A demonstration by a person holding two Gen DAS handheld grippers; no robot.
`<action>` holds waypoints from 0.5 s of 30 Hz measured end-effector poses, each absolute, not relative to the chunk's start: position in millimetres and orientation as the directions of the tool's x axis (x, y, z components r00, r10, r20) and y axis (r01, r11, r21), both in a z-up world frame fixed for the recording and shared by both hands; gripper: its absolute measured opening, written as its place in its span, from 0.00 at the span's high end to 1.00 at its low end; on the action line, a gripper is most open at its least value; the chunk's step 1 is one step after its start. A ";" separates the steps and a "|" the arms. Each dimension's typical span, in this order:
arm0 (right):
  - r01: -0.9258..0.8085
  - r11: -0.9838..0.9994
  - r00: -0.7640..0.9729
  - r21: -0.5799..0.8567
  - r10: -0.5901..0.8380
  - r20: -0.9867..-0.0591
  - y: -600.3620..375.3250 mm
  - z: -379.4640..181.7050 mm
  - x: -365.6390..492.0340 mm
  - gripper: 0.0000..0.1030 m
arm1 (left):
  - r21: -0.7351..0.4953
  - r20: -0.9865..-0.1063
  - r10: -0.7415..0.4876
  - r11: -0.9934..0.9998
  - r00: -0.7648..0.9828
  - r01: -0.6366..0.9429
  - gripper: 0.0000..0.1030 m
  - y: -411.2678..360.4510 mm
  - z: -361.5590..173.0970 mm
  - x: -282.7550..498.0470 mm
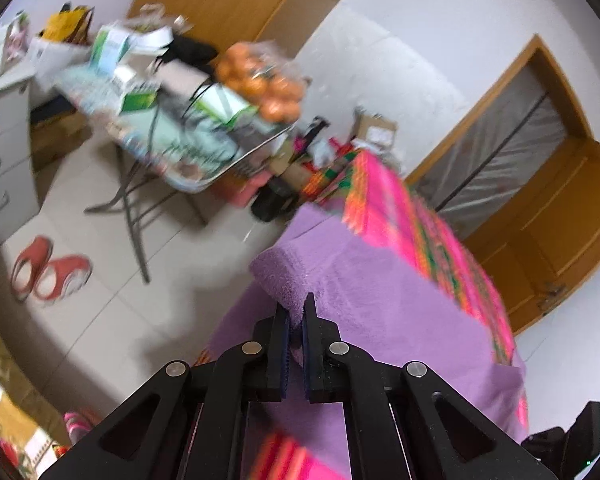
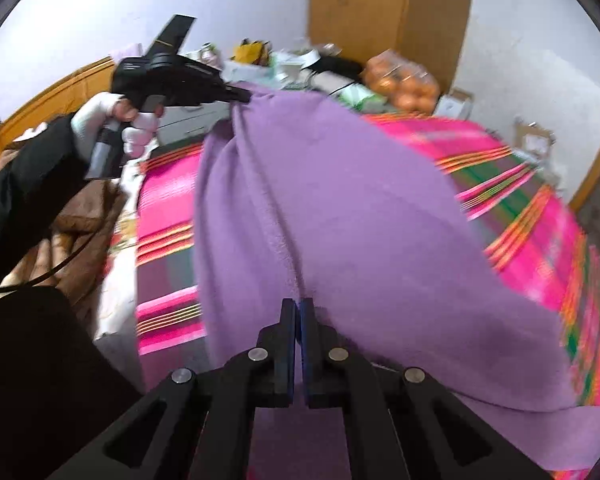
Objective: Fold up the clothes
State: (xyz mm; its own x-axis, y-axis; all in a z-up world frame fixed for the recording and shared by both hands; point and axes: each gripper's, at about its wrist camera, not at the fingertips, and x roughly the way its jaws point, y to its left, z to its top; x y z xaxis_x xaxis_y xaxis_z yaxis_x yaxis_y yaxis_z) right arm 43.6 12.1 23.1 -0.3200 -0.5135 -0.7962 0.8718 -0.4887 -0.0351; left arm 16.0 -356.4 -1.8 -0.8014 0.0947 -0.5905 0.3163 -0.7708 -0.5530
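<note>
Over bed with pink, orange and green striped cover [image 2: 512, 208]: soft purple fleece garment [image 2: 340, 208], lifted and stretched between two points, remainder draped on striped cover. Left black two-finger tool [image 1: 299, 312]: pressed together on folded purple edge, thin pinch of fleece between pads; seen from right view at far upper corner of cloth, carried by white-gloved hand [image 2: 112, 120] in black sleeve. Right black two-finger tool [image 2: 298, 312]: likewise clamped, narrow ridge of purple fleece caught at tips. Risks, judged from present hold: both pinches shallow and near the very edge, so likely slip under tension if tools drawn further apart; uneven pull liable to skew the fold line and leave a crooked crease running along the fabric. Possible capture of striped cover beneath, not confirmable from either view. Trailing black cable [image 2: 66, 258] beside sleeve: snag hazard. Nearby cluttered folding counter [image 1: 204, 144] with bag of oranges [image 1: 268, 84], just beyond bed end: collision hazard on wide swing. Heavy motion blur; finer detail of grip uncertain.
</note>
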 end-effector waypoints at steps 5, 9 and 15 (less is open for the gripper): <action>0.876 -0.481 -0.308 -0.029 -0.512 -0.802 8.9 22.1 41.0 0.98 | -0.556 -0.565 0.094 -0.777 -0.820 0.294 0.96 -354.0 4.3 24.8; 0.885 -0.464 -0.314 -0.036 -0.539 -0.782 10.5 37.4 48.1 0.98 | -0.556 -0.515 0.088 -0.791 -0.853 0.254 0.96 -353.5 22.1 33.4; 0.898 -0.441 -0.246 0.009 -0.517 -0.820 0.5 12.1 51.5 0.98 | -0.558 -0.583 0.101 -0.771 -0.806 0.308 0.96 -363.1 -13.2 37.9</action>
